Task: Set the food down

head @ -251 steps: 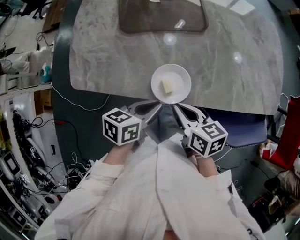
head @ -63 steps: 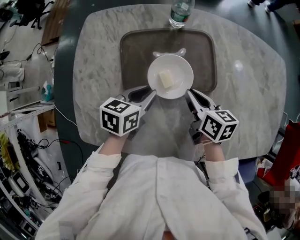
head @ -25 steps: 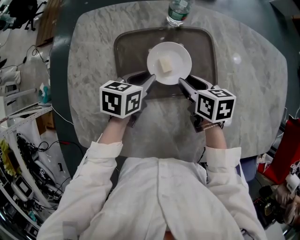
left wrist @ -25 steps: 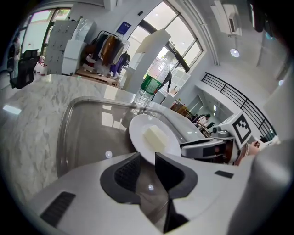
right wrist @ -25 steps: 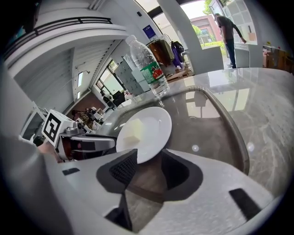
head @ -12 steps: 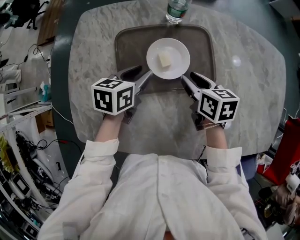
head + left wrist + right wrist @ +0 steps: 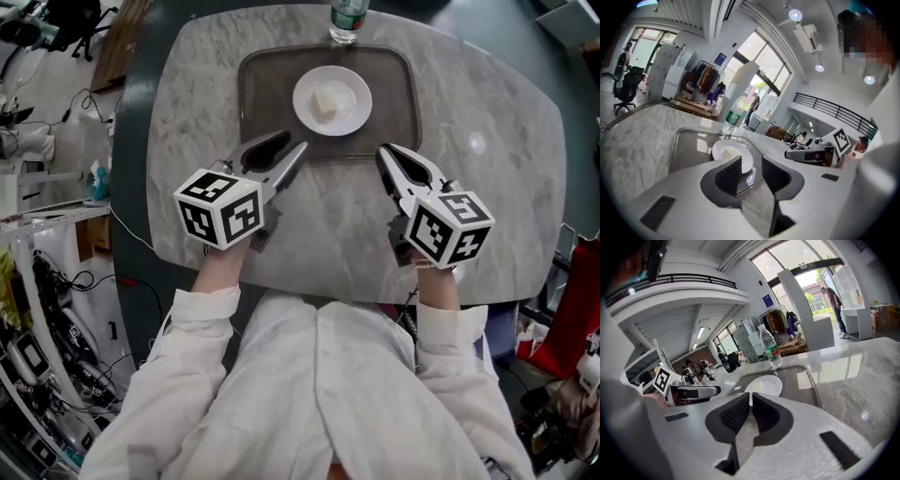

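1. Since the last look, both grippers have backed off toward me. They were flanking the plate (image 7: 352, 105) a moment ago, and now they sit over bare marble short of the tray (image 7: 255, 94).
2. Closest to me, my white sleeves (image 7: 309, 394) come up to the two marker cubes, left (image 7: 220, 208) and right (image 7: 450, 228).
3. Left gripper (image 7: 289, 146): jaws spread wide and just starting to ease inward. Its own view shows nothing between them, only table and the tray edge.
4. Right gripper (image 7: 384, 150): jaws are closing and are nearly pinched together on nothing. Its own view shows just a thin sliver of gap.
5. Past both tips, the dark tray lies flat on the marble table (image 7: 487, 112).
6. The white plate rests in the tray's far half, clear of both grippers, with the pale chunk of food (image 7: 324, 101) on its middle.
7. Furthest out, a water bottle (image 7: 347, 23) stands upright just beyond the tray's far rim.
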`<state>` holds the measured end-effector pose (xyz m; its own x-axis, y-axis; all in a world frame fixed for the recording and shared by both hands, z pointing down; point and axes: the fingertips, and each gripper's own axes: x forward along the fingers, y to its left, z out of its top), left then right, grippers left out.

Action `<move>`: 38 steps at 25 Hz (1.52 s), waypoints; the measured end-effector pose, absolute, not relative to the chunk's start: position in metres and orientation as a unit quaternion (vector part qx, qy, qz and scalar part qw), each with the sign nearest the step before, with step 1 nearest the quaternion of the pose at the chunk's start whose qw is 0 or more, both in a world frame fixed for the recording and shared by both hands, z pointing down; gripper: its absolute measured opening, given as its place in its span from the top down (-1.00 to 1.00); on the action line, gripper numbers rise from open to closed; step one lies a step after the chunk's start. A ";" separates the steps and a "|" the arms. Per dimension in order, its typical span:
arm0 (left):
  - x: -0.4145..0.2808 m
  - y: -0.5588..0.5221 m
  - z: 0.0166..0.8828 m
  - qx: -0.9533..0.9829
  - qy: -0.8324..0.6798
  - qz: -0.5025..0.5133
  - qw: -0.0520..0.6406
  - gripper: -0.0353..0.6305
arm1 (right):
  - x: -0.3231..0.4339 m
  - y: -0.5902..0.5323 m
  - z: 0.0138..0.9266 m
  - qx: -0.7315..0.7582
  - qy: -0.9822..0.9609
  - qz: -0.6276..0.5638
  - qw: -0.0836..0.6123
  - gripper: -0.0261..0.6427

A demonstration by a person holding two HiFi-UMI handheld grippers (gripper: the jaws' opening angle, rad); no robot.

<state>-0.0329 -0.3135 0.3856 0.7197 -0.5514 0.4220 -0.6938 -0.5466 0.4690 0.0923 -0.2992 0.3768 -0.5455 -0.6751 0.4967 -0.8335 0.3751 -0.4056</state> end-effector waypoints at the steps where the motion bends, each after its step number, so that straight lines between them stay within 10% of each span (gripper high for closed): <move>1: -0.030 -0.306 0.377 0.877 -0.356 0.102 0.307 0.48 | 0.094 -0.291 0.368 0.457 -0.825 0.312 0.116 0.88; 38: 0.013 -0.082 0.307 0.918 -0.232 0.047 0.319 0.80 | 0.071 -0.083 0.301 0.369 -0.879 0.296 0.067 0.91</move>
<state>0.0130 -0.0816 0.3069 0.8884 -0.3954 0.2333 -0.4549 -0.6893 0.5639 0.0707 -0.0830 0.3007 -0.7191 -0.6087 0.3352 -0.6876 0.5533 -0.4702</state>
